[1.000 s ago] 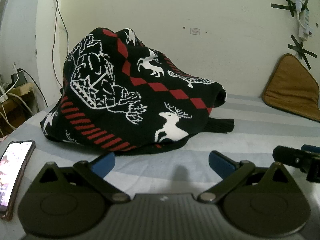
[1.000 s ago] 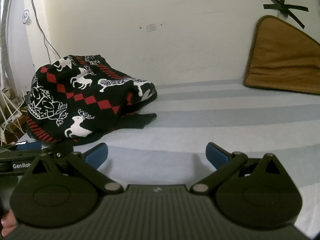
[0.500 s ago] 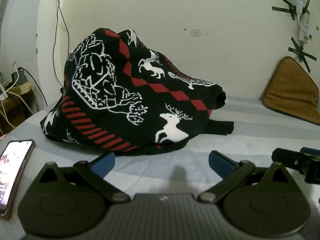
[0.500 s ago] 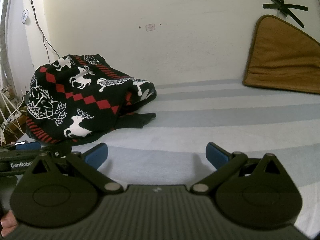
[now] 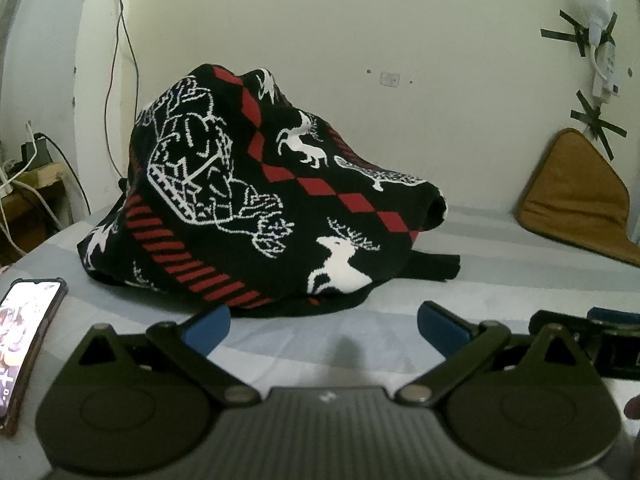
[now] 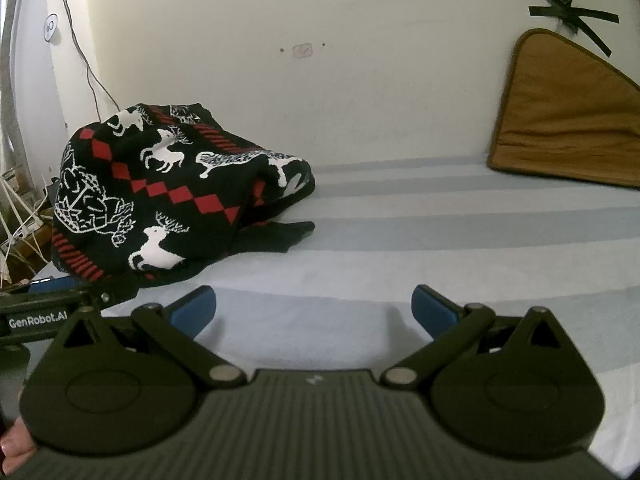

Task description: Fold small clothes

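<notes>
Sweater (image 5: 256, 216) in black knit with red diamonds and white reindeer sits in a crumpled heap on the striped bed (image 5: 500, 280), unfolded, close to the wall; in the left wrist view it fills the 11 to 12 o'clock area just beyond the fingertips, and in the right wrist view (image 6: 172, 196) it lies toward 10 o'clock. One dark cuff pokes out flat from the heap on its right side. The left hand-held gripper (image 5: 323, 325) hovers low over the sheet with its blue-padded fingers (image 5: 208, 326) spread wide and nothing between them; the near hem of the sweater is just ahead of the left finger, and I cannot tell whether they touch. The right hand-held gripper (image 6: 314, 312) is likewise spread wide and empty, pointed at bare sheet to the right of the heap. A phone (image 5: 24, 344) with a lit screen lies on the bed at 9 o'clock of the left view. A brown cushion (image 6: 568, 116) leans against the wall at 2 o'clock of the right view.
</notes>
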Available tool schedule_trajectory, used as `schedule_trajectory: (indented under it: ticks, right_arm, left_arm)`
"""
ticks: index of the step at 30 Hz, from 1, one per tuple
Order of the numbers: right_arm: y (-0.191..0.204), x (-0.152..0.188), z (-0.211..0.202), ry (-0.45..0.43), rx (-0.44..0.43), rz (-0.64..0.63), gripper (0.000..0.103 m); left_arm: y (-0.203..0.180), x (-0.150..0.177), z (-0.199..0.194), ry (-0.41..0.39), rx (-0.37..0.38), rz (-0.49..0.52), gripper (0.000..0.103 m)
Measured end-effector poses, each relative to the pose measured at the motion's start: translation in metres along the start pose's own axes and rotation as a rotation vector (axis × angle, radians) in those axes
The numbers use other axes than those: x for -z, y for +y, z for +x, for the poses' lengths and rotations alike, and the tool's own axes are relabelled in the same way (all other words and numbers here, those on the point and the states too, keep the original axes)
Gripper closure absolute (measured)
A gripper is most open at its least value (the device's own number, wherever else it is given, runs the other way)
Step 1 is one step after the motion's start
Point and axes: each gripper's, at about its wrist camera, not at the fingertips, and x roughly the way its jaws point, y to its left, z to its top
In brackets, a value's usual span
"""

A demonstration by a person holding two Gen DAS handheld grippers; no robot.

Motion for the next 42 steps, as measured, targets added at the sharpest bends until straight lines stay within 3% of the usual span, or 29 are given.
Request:
schedule_trajectory:
  ticks: [42]
  right_arm:
    - [-0.0030, 0.0015, 0.0020, -0.005, -0.019, 0.005, 0.000]
  left_arm:
    - [-0.0011, 0.0013, 0.0023, 0.012, 0.000, -0.001, 0.000]
